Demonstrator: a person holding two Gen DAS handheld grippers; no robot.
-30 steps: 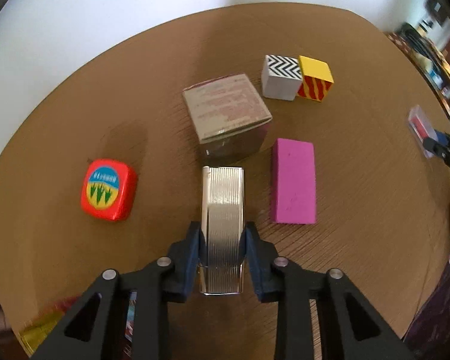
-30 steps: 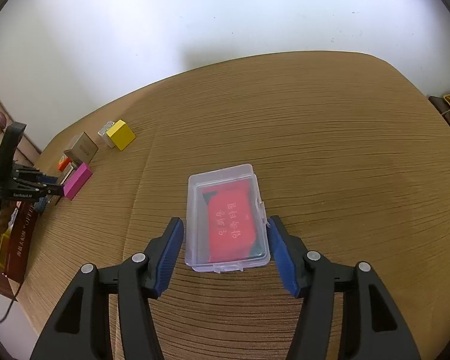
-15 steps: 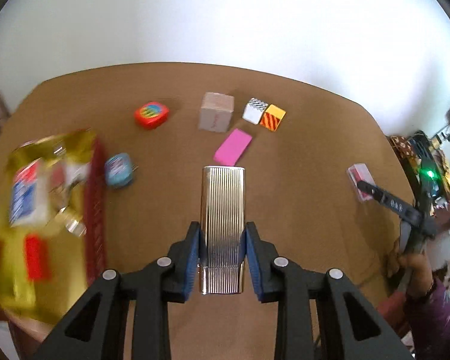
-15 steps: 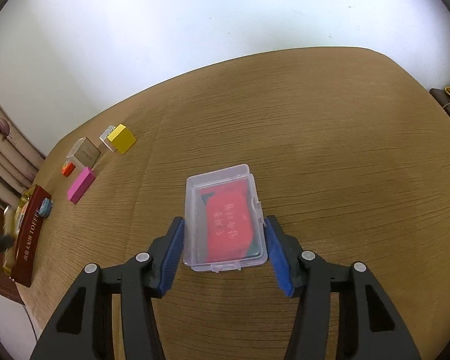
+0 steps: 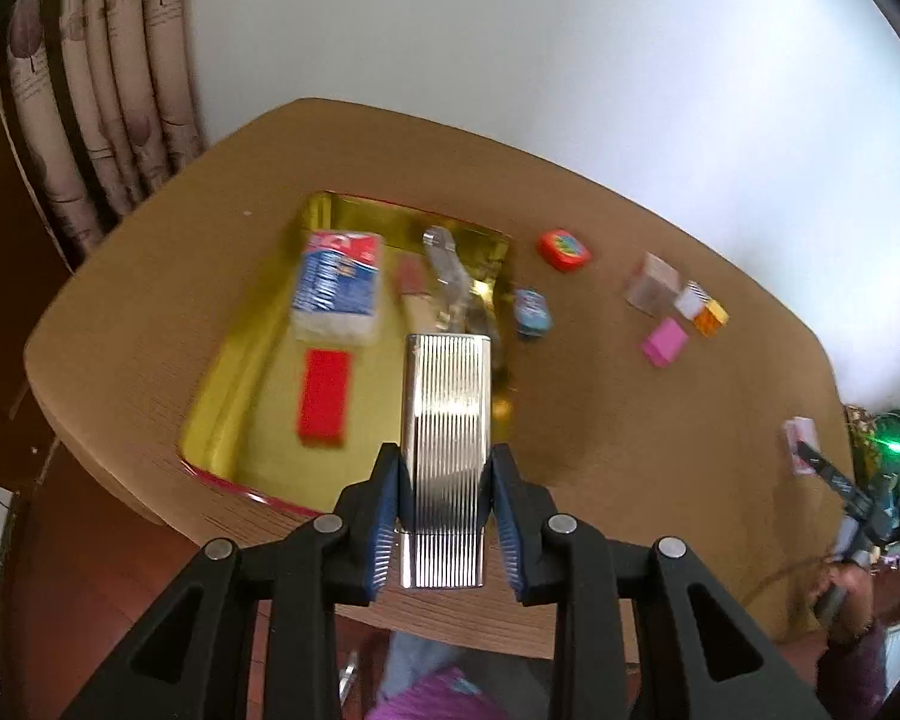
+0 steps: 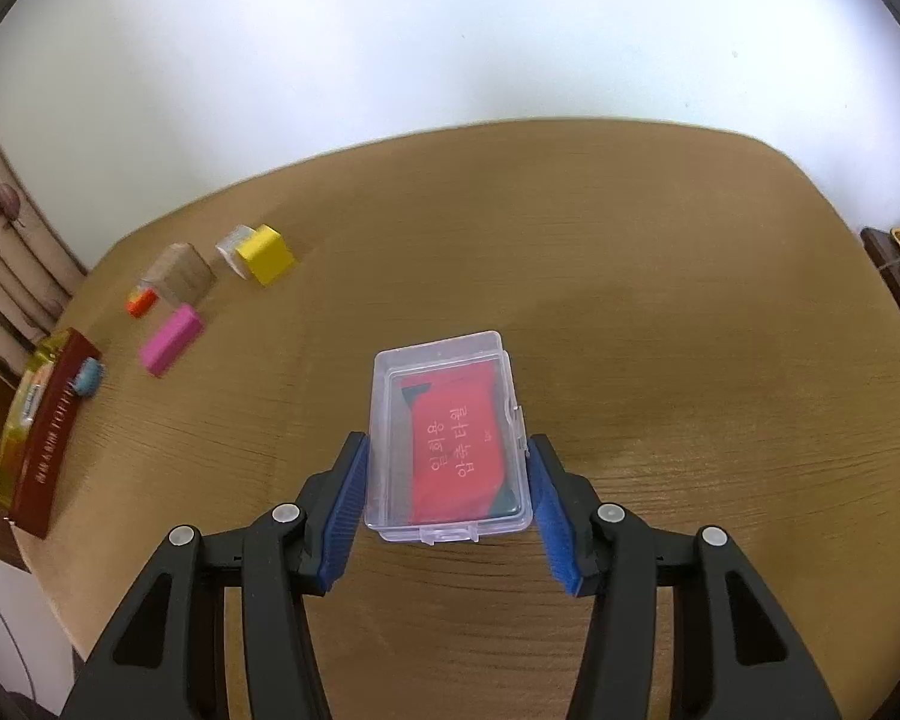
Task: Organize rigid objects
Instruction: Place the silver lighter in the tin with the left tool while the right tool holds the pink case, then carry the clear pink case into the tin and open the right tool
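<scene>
The wooden surface (image 5: 600,420) carries a gold tray (image 5: 252,372) at its left end, which already holds a blue-and-white pack (image 5: 337,288), a red block (image 5: 324,399) and some small blurred things. The left hand-held gripper (image 5: 444,516) is clamped on a ribbed silver case (image 5: 446,420), raised over the tray's near edge and, I judge, about to go in. The right hand-held gripper (image 6: 447,504) has its jaws around a clear plastic box (image 6: 450,438) lying on the surface, with the pads about touching its sides. Several blocks are still outside, among them a pink block (image 5: 664,342) and a red-orange case (image 5: 564,249)
</scene>
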